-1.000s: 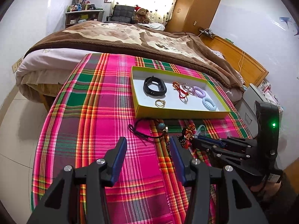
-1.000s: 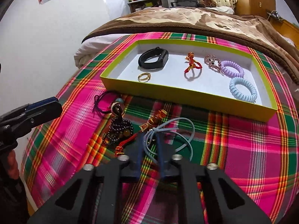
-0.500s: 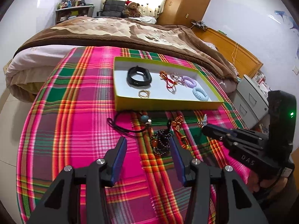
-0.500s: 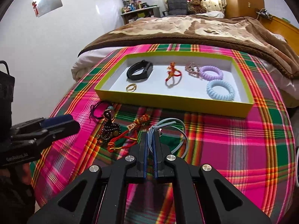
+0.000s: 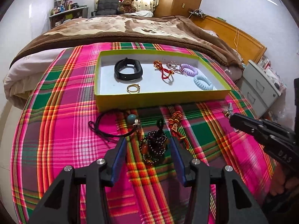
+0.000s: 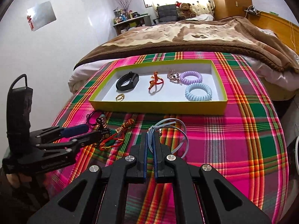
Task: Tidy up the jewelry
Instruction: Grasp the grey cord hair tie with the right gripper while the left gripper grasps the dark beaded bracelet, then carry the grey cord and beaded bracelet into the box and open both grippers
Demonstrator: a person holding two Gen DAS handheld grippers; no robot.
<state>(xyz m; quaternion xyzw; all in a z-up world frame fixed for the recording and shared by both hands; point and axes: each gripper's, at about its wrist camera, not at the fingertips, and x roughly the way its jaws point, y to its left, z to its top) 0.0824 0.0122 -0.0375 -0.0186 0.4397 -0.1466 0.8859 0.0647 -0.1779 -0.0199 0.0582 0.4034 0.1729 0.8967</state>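
Cord (image 6: 169, 130), grey-blue and looped, sits pinched in your right tongs (image 6: 150, 143), which are closed on it above the plaid cloth (image 6: 233, 149), near the tray's (image 6: 158, 106) front wall. Your left tongs (image 5: 148, 149) gape wide, empty, either side of the dark bead bracelet (image 5: 154, 145) lying on the cloth.
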